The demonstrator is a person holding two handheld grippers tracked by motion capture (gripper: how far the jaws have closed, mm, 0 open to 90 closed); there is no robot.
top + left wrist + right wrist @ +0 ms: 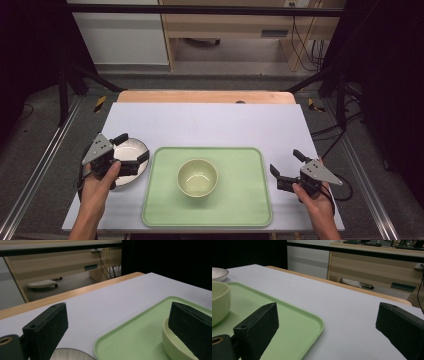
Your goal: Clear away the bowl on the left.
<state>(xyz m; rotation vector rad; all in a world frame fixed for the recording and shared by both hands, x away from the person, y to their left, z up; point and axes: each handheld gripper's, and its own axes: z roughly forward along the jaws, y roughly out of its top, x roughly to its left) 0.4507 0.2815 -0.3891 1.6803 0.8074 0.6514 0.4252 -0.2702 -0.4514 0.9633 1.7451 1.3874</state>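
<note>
On the white table top [210, 125] sits a pale green rectangular plastic tray [240, 200] with rounded corners, and at its middle stands a round pale yellow-green bowl [197, 177], upright, with nothing in it that I can see. Just left of the tray, off its rim and on the bare table, rests a shallow white plate with a dark edge [131, 150]; what shows of it looks bare. My left gripper [131, 148] hangs over that plate with its jaws spread wide and nothing between them. In the left gripper view the plate's rim [67, 353] shows at the bottom edge, with the tray [130, 337] and bowl [172, 345] just beyond. My right gripper [285, 162] stands at the tray's right side over the bare table, jaws likewise spread and pinching nothing; its own view shows the tray's corner [294, 325], the bowl [219, 302] and the plate [218, 273] farther off
</note>
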